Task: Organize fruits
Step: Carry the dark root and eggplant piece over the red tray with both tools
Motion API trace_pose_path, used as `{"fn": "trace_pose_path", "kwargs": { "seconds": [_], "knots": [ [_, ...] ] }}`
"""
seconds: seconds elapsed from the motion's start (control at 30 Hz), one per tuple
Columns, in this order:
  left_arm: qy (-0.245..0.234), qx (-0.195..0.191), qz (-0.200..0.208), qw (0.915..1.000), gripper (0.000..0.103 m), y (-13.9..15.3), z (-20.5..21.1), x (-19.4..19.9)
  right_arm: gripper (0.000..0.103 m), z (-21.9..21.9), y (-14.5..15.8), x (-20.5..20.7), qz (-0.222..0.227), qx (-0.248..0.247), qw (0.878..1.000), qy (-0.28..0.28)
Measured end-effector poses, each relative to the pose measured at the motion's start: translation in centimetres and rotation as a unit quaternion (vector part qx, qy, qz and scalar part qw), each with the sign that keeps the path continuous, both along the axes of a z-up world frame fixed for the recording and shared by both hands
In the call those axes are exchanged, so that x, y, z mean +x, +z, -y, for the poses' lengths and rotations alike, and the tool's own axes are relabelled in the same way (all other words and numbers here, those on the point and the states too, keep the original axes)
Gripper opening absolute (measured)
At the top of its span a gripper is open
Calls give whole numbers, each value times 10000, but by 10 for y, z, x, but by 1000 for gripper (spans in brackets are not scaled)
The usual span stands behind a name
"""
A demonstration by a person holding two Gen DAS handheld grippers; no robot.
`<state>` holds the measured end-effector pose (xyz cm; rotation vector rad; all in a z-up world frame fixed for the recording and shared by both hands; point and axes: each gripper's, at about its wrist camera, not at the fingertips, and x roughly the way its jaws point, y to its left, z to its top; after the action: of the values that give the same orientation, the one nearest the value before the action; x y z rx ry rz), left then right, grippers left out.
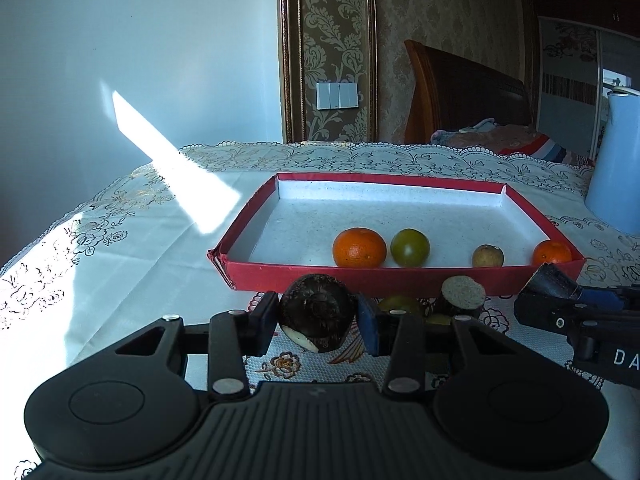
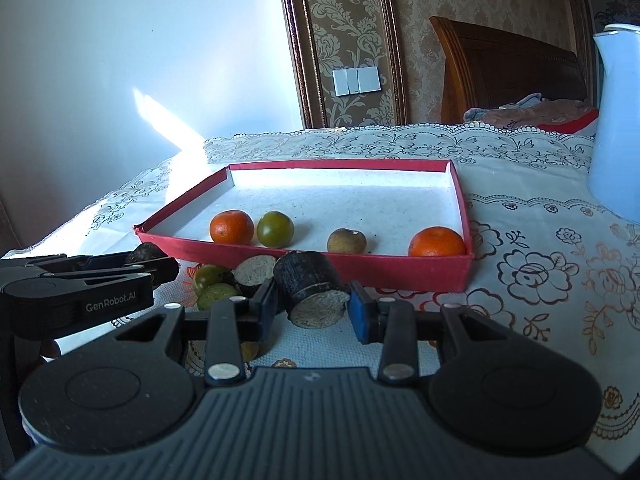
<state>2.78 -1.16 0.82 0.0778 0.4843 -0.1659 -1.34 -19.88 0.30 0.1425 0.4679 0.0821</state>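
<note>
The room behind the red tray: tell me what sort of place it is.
Most likely a home bedroom: a carved wooden headboard with crumpled bedding stands behind a table under a lace-edged floral tablecloth, beside damask-patterned wallpaper.

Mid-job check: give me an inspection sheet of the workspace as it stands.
Surface: lace tablecloth, sunlit at left.
Job's things: red tray holds two tangerines, a green fruit and a brown fruit; two green fruits and a cut dark piece lie in front of the tray.
Clutter: pale blue jug.
Grippers: left gripper shut on dark round piece; right gripper shut on dark cut piece.
Cables: nothing seen.
Surroundings: wall switches, wooden headboard.
</note>
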Motion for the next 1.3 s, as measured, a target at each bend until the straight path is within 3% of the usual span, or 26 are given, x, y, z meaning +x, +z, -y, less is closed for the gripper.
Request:
{"fn": "trace_pose_path", "kwargs": {
  "seconds": [0.6,1.3],
  "knots": [
    [149,-184,106,9997,42,2,8,-3,36,-5,5,1,315,6,9982,-502],
    [208,-186,230,9993,42,10,9,-2,36,-10,7,4,438,-31,9976,-542]
  ]
}}
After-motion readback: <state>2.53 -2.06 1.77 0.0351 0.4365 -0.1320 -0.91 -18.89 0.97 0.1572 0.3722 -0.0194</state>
